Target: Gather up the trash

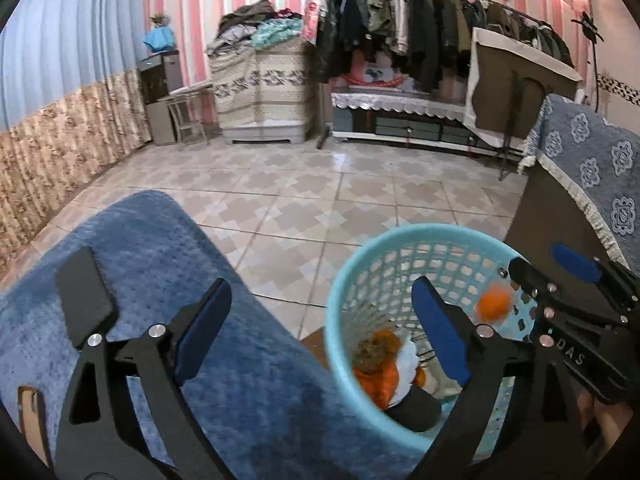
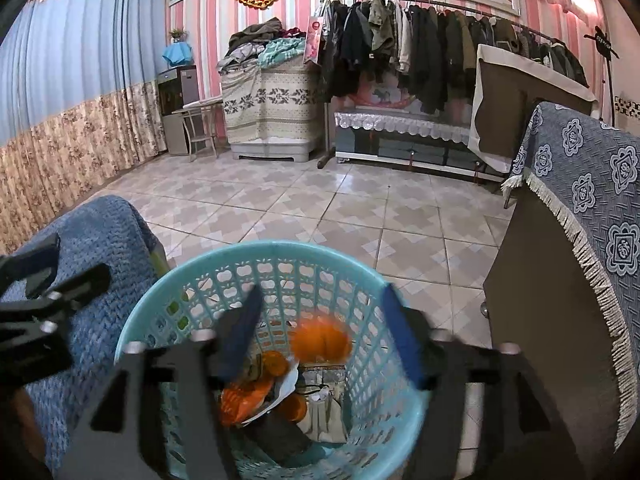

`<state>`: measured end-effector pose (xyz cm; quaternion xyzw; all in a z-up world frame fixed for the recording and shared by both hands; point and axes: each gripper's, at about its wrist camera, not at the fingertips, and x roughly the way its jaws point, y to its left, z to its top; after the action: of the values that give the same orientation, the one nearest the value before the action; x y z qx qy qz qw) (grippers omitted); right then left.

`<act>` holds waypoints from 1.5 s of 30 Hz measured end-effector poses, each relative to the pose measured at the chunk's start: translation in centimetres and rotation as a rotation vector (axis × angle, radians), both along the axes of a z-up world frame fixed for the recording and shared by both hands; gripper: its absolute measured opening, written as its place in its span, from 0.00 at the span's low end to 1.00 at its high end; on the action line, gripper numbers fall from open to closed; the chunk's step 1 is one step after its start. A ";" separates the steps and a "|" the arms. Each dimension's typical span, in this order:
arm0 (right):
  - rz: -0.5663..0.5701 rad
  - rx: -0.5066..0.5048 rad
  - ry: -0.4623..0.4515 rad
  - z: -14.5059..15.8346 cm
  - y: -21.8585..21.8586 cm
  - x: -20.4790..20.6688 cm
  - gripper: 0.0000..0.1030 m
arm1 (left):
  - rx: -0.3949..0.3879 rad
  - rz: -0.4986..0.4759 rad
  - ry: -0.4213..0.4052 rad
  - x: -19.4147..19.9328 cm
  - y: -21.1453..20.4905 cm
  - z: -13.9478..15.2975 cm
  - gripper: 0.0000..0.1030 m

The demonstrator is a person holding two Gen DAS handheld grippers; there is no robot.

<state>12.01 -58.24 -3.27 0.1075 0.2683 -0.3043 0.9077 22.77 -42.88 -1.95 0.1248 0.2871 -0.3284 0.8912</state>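
Observation:
A light blue mesh waste basket (image 1: 340,320) (image 2: 256,252) stands on the floor beside a blue-covered seat. Inside lie orange peels (image 1: 376,376) (image 2: 240,396), white paper and a dark object. A blurred orange piece (image 2: 320,342) (image 1: 494,304) is in the air inside the basket, free of both grippers. My right gripper (image 2: 320,336) is open above the basket's mouth; it shows in the left wrist view (image 1: 560,280) at the basket's right rim. My left gripper (image 1: 320,332) is open and empty, its fingers straddling the seat edge and the basket rim.
A blue textured cover (image 1: 160,280) drapes the seat on the left. A dark cabinet with a blue patterned cloth (image 2: 580,200) stands close on the right. Tiled floor (image 2: 320,200) stretches ahead to a clothes rack (image 2: 420,40), a low bench and a covered pile.

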 end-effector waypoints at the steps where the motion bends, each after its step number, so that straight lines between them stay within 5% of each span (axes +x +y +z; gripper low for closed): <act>1: 0.007 0.001 -0.003 -0.1 0.1 0.0 0.69 | -0.004 0.009 -0.001 0.1 0.4 0.2 0.89; 9: -0.006 0.008 -0.005 0.0 0.4 0.0 0.90 | -0.006 0.077 -0.030 0.0 4.0 1.0 0.93; 15: 0.020 0.028 -0.011 -0.3 1.1 0.0 0.95 | -0.028 0.145 -0.016 -0.5 7.3 1.6 0.95; 21: 0.036 0.005 -0.008 0.5 2.9 -1.1 0.96 | -0.053 0.190 0.001 -2.0 11.1 2.8 0.95; 30: 0.131 -0.031 -0.149 5.4 9.0 -4.0 0.96 | -0.043 0.333 -0.113 -6.5 19.4 6.1 0.95; 45: 0.365 0.029 -0.105 3.6 22.1 -6.4 0.96 | -0.093 0.536 -0.180 -16.2 33.0 5.8 0.95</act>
<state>5.59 -36.11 0.38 0.0861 0.2399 -0.1247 0.9589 6.55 -9.86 3.82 0.0320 0.2141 -0.0814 0.9729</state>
